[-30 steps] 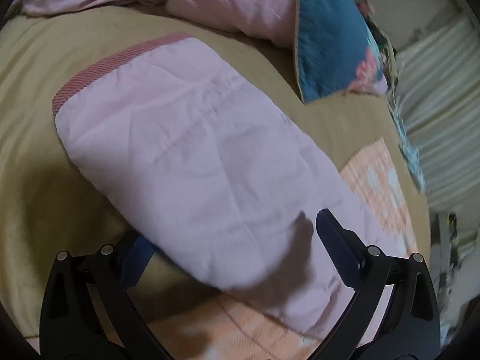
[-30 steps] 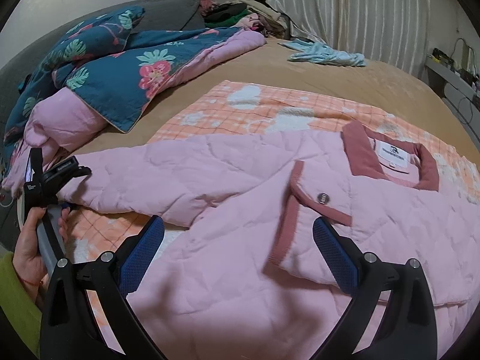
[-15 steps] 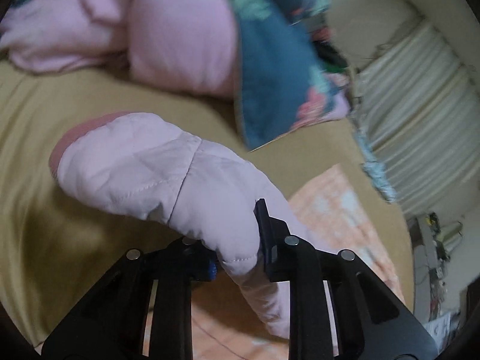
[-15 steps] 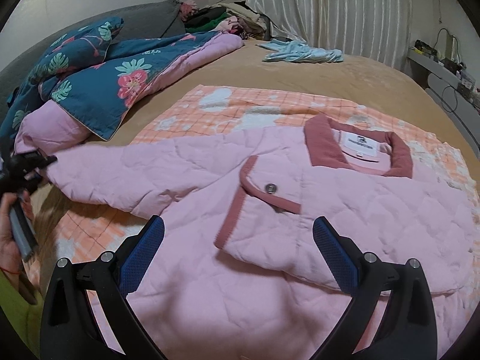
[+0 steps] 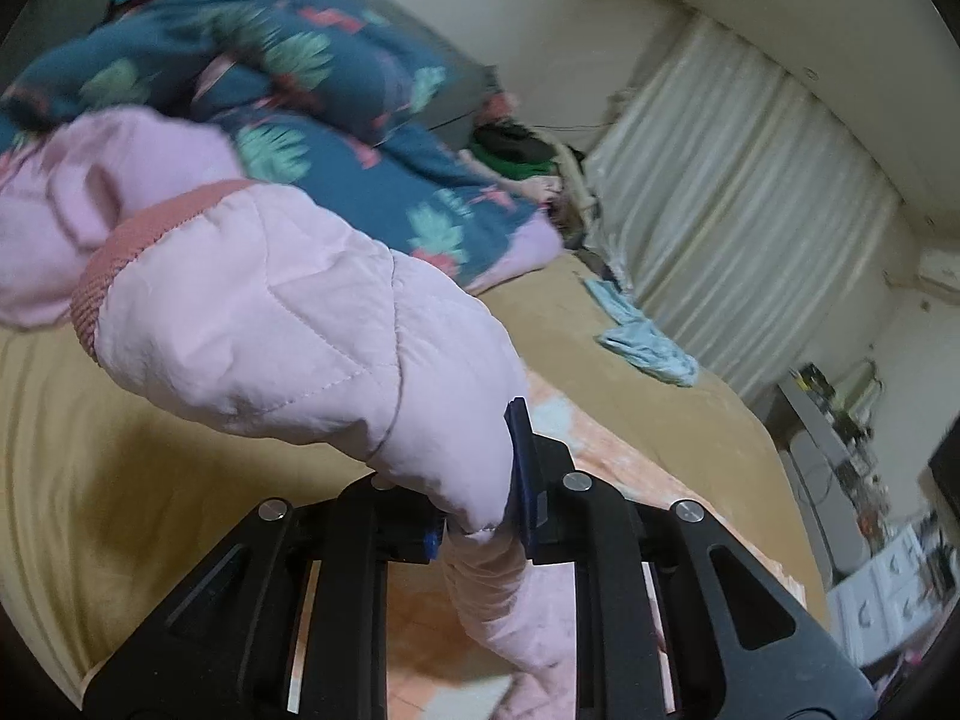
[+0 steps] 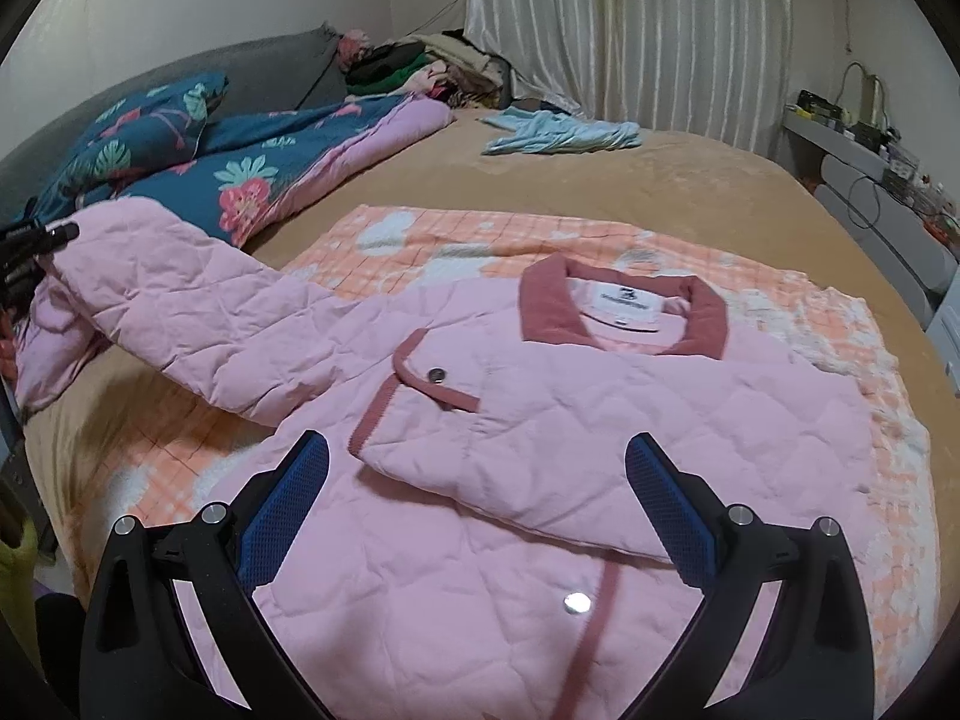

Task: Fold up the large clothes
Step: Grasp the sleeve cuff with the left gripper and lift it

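A pink quilted jacket [image 6: 540, 420] with a dark pink collar lies front-up on an orange checked blanket [image 6: 468, 234] on the bed. Its right sleeve is folded across the chest. The other sleeve [image 5: 288, 324], with its ribbed dark pink cuff, is lifted off the bed, and my left gripper [image 5: 480, 516] is shut on it just behind the cuff end. From the right wrist view that raised sleeve [image 6: 180, 294] runs up to the left gripper [image 6: 30, 252] at the far left edge. My right gripper [image 6: 480, 504] hovers open over the jacket's lower front, holding nothing.
A blue floral duvet [image 6: 240, 180] with pink lining is heaped at the bed's head. A light blue garment [image 6: 558, 132] lies near the striped curtains [image 6: 630, 30]. A pile of clothes [image 6: 414, 69] fills the far corner. A cluttered grey shelf [image 6: 870, 162] stands right of the bed.
My left gripper closed on the sleeve and raised it off the bed, tipping up toward the room. The right gripper moved forward over the jacket and stayed open.
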A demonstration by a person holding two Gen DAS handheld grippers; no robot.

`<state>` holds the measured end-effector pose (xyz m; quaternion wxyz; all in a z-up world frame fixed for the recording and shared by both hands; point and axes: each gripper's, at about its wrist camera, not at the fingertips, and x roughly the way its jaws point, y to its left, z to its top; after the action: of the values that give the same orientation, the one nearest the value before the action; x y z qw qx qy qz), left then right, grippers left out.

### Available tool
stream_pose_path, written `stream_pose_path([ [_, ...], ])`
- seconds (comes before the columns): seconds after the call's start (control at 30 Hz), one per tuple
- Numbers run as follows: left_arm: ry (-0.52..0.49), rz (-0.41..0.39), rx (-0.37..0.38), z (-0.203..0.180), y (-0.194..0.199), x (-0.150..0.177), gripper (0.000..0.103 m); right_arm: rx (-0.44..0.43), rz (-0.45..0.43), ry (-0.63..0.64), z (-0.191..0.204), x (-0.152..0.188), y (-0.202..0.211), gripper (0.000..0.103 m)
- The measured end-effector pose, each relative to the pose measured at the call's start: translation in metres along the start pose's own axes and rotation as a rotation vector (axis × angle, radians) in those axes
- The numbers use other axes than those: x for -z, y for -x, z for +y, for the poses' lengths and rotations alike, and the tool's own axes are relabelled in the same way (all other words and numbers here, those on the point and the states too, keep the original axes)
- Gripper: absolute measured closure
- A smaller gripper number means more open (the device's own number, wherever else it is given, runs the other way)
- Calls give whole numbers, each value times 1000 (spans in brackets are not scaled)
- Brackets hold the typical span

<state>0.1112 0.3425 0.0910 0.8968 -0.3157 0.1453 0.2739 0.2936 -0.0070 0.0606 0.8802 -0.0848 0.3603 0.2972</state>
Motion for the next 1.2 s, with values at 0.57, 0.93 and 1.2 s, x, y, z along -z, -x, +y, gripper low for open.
stream_pose_path([
  [0.57, -198, -8, 69, -122, 27, 22, 94, 31, -55, -79, -61, 24, 54, 4],
  [0.93, -330, 9, 121, -185, 25, 53, 94, 48, -88, -155, -106, 50, 69, 4],
  [1.2, -433, 40, 167, -224, 14, 81, 94, 79, -74, -182, -131, 69, 64, 4],
])
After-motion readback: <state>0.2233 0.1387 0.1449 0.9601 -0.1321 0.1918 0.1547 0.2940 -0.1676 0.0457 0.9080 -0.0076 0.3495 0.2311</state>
